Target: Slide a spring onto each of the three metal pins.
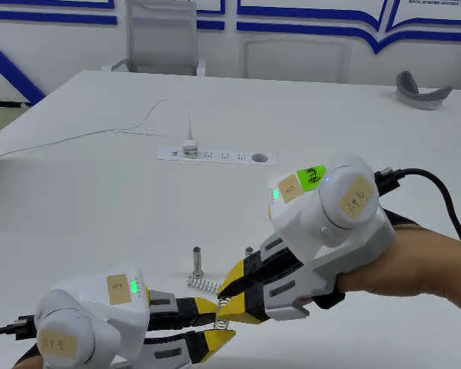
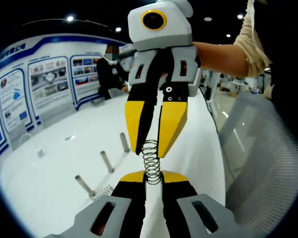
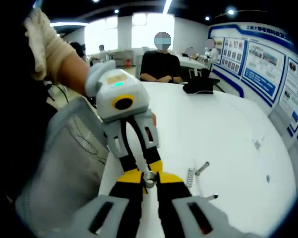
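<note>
Right now my left claw (image 2: 152, 177) is closed down onto the lower end of a spring (image 2: 150, 161), with only a slim gap left between its jaws, and the coil stands straight up out of the yellow tips. From above in the left gripper view, the right claw (image 2: 150, 148) comes in nose to nose with it. Its jaws are narrowed to a thin wedge and their tips pinch the spring's upper end, so both claws have hold of the same coil and the tips nearly meet across it. From the head view I see this pair low and central, held above the white bench (image 1: 100, 192), with the spring between the yellow tips. Beyond them, to the left in the left gripper view, three pins stand in a row on the bench: the near pin (image 2: 83, 184), the middle pin (image 2: 107, 161) and the far pin (image 2: 124, 142), all bare and well apart from the held coil. A spare spring (image 2: 103, 191) lies flat at the foot of the near pin; I cannot tell whether it touches. Further back on the bench lies a power strip (image 1: 215, 155).
</note>
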Demonstrator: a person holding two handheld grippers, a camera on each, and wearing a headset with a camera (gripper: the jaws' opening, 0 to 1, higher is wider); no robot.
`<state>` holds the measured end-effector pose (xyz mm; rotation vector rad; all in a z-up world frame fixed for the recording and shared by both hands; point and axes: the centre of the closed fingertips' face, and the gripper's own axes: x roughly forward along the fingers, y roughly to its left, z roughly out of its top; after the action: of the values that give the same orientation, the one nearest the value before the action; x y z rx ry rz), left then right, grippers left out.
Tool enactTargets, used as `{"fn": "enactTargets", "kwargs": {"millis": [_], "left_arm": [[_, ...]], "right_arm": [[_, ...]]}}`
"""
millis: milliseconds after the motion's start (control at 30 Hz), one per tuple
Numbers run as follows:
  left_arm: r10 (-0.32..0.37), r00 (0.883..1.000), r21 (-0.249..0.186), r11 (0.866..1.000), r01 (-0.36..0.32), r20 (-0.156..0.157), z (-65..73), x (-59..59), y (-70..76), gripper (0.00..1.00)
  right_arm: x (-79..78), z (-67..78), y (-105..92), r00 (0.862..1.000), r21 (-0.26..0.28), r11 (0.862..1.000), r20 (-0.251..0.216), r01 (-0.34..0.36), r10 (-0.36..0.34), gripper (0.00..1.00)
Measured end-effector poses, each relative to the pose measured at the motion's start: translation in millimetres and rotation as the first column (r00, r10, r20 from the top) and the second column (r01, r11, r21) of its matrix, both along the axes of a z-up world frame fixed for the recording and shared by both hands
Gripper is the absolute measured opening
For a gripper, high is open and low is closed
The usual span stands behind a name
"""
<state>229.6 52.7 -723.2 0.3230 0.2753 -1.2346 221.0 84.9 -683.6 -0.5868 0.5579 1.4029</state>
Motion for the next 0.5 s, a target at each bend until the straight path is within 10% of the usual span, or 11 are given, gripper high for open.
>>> {"fn": "enactTargets", "kwargs": {"millis": [500], "left_arm": [[0.015, 1.000, -0.015, 1.000, -0.015, -0.019, 0.4, 1.9, 1.1, 0.11]], "right_arm": [[2.0, -3.7, 1.7, 1.000, 0.012, 1.000, -0.002, 0.016, -0.016, 0.12]]}}
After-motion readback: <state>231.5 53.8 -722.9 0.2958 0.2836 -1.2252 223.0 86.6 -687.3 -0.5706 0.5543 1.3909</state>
